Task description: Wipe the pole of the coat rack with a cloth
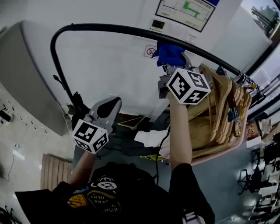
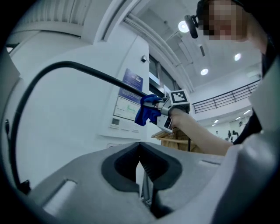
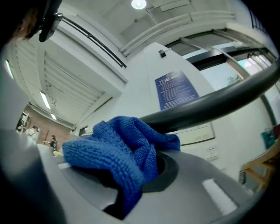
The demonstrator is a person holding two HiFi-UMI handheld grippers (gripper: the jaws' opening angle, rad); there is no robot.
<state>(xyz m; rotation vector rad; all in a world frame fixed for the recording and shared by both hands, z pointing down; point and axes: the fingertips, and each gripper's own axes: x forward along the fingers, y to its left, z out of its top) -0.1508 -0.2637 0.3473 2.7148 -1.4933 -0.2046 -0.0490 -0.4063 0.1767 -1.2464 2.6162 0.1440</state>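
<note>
A black curved pole [image 1: 131,31] of the coat rack arches across the head view, in front of a white wall. My right gripper [image 1: 171,61] is raised to it, shut on a blue cloth [image 1: 169,53] that presses against the pole. From the right gripper view the cloth [image 3: 118,157] bunches between the jaws, touching the pole [image 3: 210,105]. My left gripper [image 1: 108,107] hangs lower left, away from the pole, jaws closed on nothing. In the left gripper view the pole [image 2: 78,70], cloth [image 2: 146,110] and right gripper [image 2: 154,104] show ahead.
Several wooden hangers [image 1: 223,109] hang on the pole's right part. A white wall with a framed notice [image 1: 186,11] stands behind. A wooden slatted board [image 1: 54,170] lies on the floor at lower left. Chairs [image 1: 262,183] crowd the far right.
</note>
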